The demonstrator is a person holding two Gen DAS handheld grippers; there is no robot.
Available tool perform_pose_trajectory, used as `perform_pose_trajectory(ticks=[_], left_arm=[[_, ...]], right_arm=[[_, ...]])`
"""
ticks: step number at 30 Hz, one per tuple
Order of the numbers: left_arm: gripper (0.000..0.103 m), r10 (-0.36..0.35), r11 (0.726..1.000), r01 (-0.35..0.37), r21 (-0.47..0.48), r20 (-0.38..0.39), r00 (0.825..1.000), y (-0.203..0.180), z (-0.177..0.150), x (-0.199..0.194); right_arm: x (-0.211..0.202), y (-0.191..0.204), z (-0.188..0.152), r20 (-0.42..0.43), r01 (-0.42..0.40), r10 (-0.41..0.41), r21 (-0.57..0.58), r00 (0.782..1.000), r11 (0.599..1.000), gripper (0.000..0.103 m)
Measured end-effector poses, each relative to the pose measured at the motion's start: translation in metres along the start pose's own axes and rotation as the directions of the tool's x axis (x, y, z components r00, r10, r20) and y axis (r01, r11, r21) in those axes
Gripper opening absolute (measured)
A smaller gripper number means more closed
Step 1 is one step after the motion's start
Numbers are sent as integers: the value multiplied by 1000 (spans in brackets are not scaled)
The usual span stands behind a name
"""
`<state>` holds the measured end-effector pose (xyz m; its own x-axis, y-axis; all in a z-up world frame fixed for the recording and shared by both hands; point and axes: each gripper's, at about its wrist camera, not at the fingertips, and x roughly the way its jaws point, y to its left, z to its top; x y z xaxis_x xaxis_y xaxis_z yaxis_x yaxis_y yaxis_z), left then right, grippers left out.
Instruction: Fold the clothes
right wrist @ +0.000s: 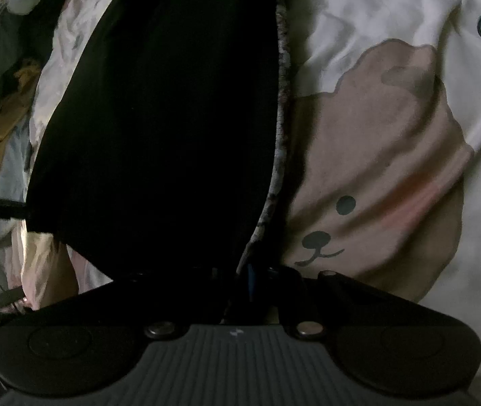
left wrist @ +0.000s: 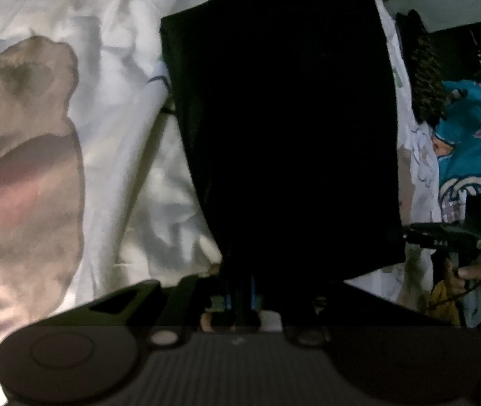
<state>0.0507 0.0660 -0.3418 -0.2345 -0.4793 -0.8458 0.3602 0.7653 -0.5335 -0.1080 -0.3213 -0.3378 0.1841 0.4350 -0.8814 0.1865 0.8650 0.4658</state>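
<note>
A black garment (left wrist: 288, 128) fills the middle of the left wrist view, stretched up and away over the bedding. My left gripper (left wrist: 240, 287) is shut on its near edge, with the cloth running straight into the jaws. In the right wrist view the same black garment (right wrist: 159, 118) shows a mottled grey-white trim (right wrist: 281, 101) along its right side. My right gripper (right wrist: 250, 277) is shut on the cloth next to that trim. The right tool's black body (left wrist: 460, 230) and the hand (left wrist: 477, 274) that holds it appear at the garment's right corner.
A white bedsheet with a brown bear print (left wrist: 24, 169) (right wrist: 375, 155) lies under everything. A teal patterned cloth (left wrist: 470, 142) and a dark fuzzy item (left wrist: 426, 77) lie to the right. Yellow cloth (right wrist: 0, 118) is heaped at the left in the right wrist view.
</note>
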Motion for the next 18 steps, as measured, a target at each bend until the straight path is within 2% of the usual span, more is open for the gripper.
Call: perform_pose_trajectory(ticks=[18], left_arm=[[8, -131, 991, 129, 41, 42, 990, -35, -9, -41]], right_arm=[[-49, 25, -4, 12, -47, 48, -68, 999, 997, 1]])
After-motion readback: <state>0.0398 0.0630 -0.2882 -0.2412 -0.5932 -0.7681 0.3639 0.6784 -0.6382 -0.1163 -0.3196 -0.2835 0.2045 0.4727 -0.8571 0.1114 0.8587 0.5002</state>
